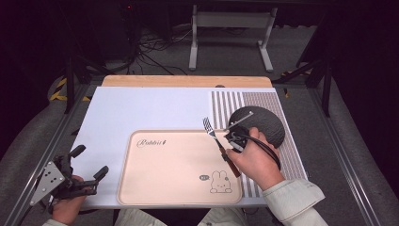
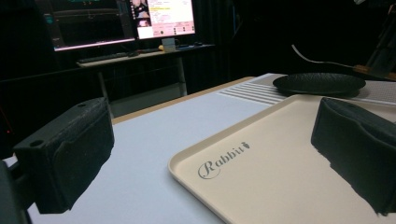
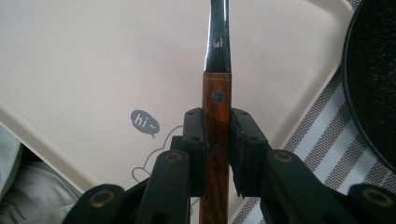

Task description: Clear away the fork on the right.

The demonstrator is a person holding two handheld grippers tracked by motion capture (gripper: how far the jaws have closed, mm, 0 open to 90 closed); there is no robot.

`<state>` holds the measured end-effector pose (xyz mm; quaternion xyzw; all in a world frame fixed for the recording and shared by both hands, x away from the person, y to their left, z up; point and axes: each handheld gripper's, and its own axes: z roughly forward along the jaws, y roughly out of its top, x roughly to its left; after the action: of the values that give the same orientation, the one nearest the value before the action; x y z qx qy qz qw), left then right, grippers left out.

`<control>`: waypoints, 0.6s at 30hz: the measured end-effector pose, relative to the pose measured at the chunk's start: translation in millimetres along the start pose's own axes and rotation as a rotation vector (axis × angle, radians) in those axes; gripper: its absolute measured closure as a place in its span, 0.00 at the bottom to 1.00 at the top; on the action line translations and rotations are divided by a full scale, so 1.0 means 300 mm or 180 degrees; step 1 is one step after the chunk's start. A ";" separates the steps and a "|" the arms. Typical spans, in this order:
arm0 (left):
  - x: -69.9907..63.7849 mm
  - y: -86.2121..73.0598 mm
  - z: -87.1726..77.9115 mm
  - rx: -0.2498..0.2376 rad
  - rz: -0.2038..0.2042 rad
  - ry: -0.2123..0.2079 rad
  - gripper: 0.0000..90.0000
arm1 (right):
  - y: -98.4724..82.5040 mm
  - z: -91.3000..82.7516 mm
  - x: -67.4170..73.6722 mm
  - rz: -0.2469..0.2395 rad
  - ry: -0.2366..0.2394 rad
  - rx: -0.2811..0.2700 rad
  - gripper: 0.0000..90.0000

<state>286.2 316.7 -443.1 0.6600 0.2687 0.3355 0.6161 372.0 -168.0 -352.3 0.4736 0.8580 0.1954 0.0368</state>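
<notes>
Pinched between the pads of my right tool [image 3: 217, 140], the wooden-handled fork [image 3: 216, 100] hangs over the beige tray's [image 1: 160, 179] right edge, tines toward the black plate [image 1: 263, 123]. Left of that tray, my left tool [image 1: 87, 162] rests spread.

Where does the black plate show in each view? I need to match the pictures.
High view: black plate right of centre, on the striped mat, beyond the right hand.
Left gripper view: plate upper right, beyond the beige tray.
Right gripper view: plate at the right edge.
Shared landmark: the beige tray.
</notes>
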 end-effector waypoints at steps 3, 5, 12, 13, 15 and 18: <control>0.000 0.000 0.003 0.0001 0.0004 -0.0008 0.00 | -0.006 0.022 0.006 0.0012 -0.0008 0.0058 0.87; -0.001 0.000 0.005 0.0003 0.0006 -0.0014 0.00 | -0.013 0.039 0.007 0.0027 -0.0004 0.0105 0.87; -0.002 0.000 0.009 0.0012 0.0012 -0.0024 0.00 | -0.036 0.072 0.003 0.0164 0.0085 0.0181 0.87; -0.002 0.001 0.010 0.0010 0.0019 -0.0025 0.00 | -0.038 0.076 0.002 0.0186 0.0089 0.0191 0.87; -0.003 0.001 0.011 0.0009 0.0010 -0.0025 0.00 | -0.040 0.083 0.002 0.0209 0.0107 0.0216 0.87; -0.001 0.001 0.010 0.0007 0.0013 -0.0021 0.00 | -0.043 0.094 0.001 0.0222 0.0081 0.0268 0.87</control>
<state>288.3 314.5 -443.0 0.6624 0.2657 0.3342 0.6156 368.5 -165.5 -383.1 0.5018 0.8488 0.1663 -0.0009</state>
